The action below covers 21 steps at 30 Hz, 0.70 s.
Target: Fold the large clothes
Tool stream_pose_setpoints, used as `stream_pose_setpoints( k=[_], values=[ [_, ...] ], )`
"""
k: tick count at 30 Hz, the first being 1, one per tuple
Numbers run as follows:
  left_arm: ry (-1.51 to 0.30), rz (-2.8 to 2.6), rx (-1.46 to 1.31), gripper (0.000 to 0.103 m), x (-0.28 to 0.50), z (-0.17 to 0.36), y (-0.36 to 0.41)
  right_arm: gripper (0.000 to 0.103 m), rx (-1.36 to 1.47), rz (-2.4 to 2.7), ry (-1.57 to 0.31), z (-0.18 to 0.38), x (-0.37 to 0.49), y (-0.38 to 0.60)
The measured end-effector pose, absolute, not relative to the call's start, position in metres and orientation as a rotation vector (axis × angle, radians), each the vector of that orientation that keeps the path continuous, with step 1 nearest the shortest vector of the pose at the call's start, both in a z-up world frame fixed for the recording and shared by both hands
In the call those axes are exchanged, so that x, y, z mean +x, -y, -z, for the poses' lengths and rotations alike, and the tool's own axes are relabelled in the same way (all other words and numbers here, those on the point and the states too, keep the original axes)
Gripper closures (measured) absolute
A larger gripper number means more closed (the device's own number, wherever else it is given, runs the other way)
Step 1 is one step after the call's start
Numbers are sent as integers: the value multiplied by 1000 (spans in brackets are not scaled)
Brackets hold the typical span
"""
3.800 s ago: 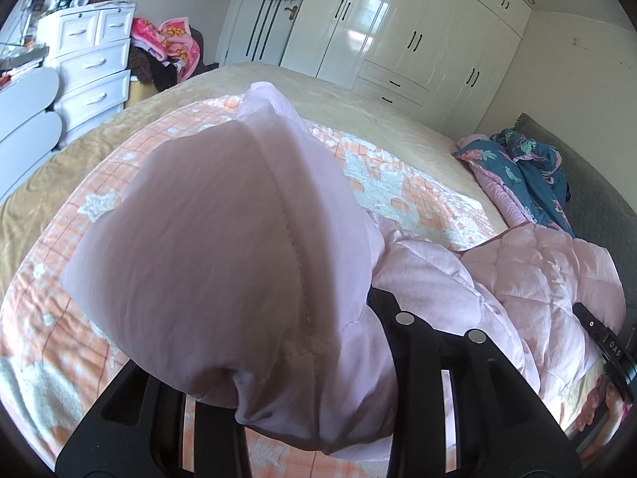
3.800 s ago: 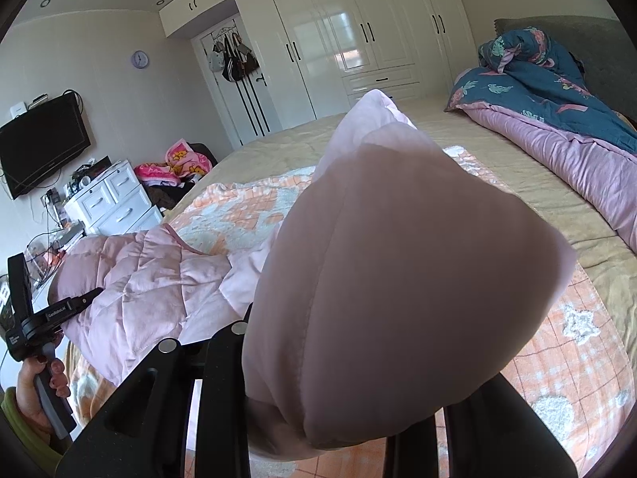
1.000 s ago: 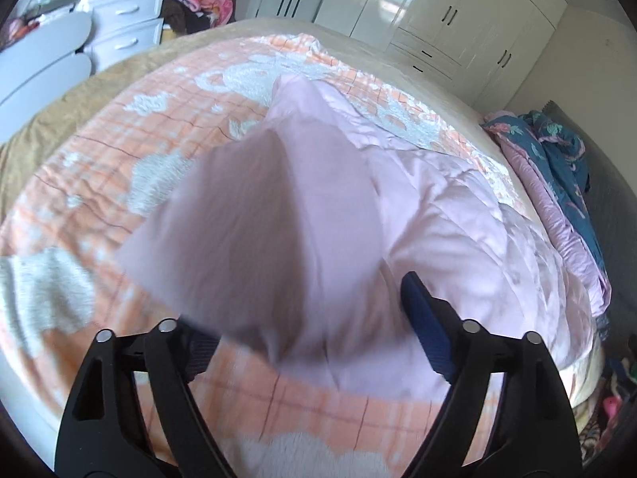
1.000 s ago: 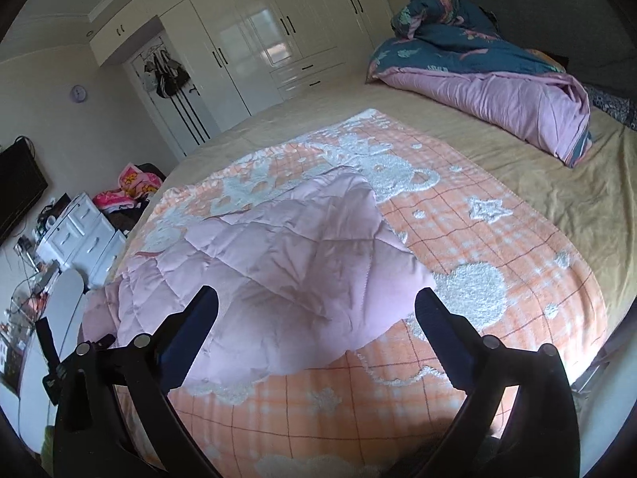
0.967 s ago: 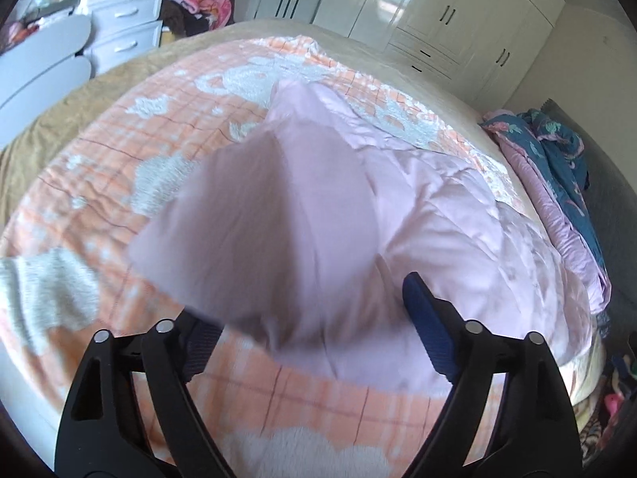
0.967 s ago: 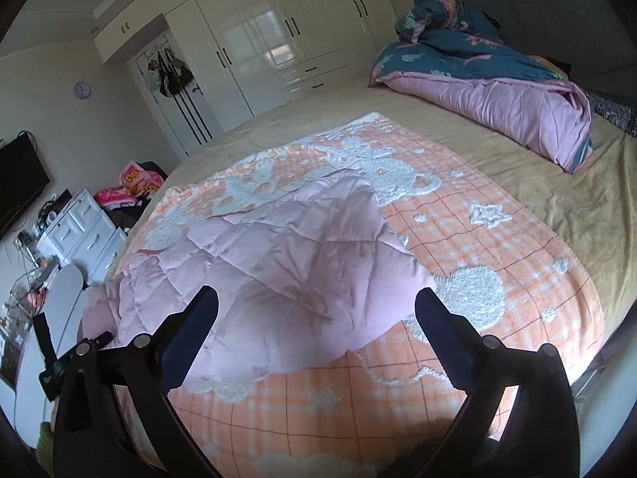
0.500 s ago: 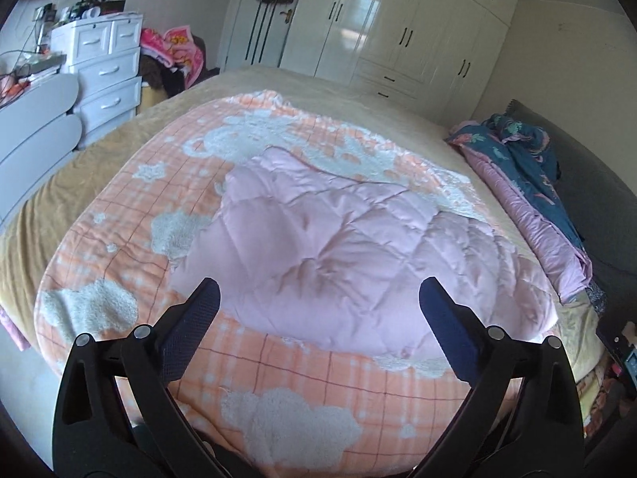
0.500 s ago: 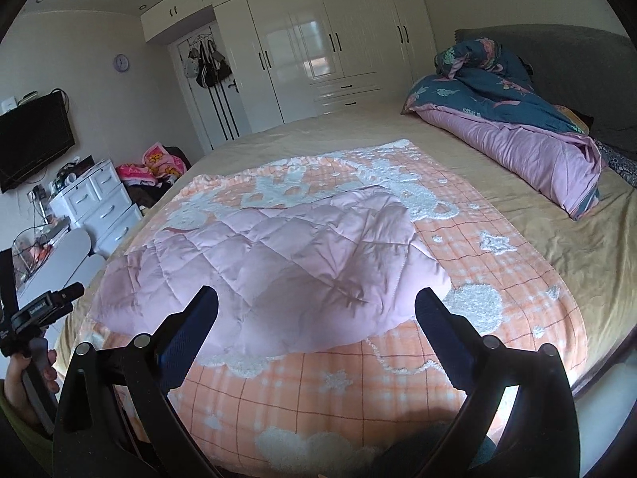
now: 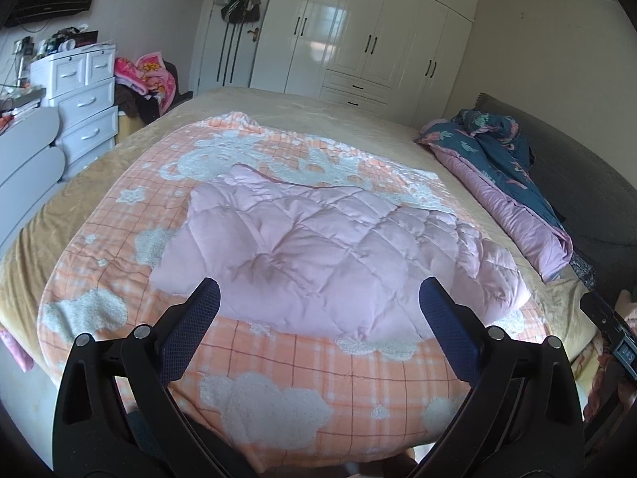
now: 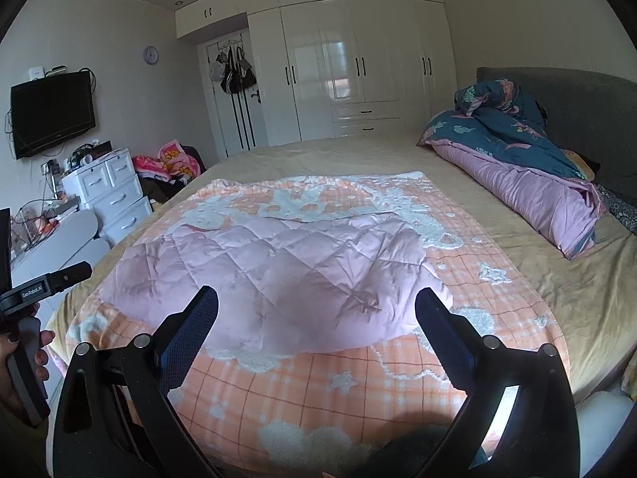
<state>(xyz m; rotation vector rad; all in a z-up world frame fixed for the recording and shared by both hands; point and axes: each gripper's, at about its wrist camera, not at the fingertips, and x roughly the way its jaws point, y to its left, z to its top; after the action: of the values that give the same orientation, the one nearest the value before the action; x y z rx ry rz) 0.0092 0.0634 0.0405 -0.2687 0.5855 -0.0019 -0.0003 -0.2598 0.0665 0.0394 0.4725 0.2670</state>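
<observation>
Two tools hang wide apart over the bed as I look on from my remote station, neither touching anything. At far left stands a white chest of drawers (image 9: pixel 79 95); beside it the bed (image 9: pixel 326 115) carries an orange checked blanket (image 9: pixel 310 362), and on that blanket lies the pink quilted jacket (image 9: pixel 318 247), spread puffy and rumpled, its near hem just beyond my fingertips. My left tool (image 9: pixel 318 326) frames that hem with nothing between its blue pads (image 9: pixel 191 334); my right tool (image 10: pixel 314 330) does the same from the other side, likewise empty. Further right, a dark floral duvet (image 9: pixel 501 167) is bunched against the grey headboard (image 9: pixel 577 183), well apart from the work.

I judge the jacket light, soft and springy, its smooth shell likely to slip and the padding to puff back after a fold. The safest hold looks to be the stitched hem corners or side seams, pinched through both layers, not the slick padded middle.
</observation>
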Motion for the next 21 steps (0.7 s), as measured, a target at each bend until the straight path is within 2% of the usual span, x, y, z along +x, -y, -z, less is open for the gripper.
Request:
stream_pose_setpoints(
  k=[8, 21],
  values=[
    [-599, 13, -241, 9, 2, -28, -48, 4, 9, -260, -488, -50, -11, 255],
    [-662, 44, -218, 9, 7, -1, -24, 4, 8, -267, -626, -8, 7, 244]
  ],
)
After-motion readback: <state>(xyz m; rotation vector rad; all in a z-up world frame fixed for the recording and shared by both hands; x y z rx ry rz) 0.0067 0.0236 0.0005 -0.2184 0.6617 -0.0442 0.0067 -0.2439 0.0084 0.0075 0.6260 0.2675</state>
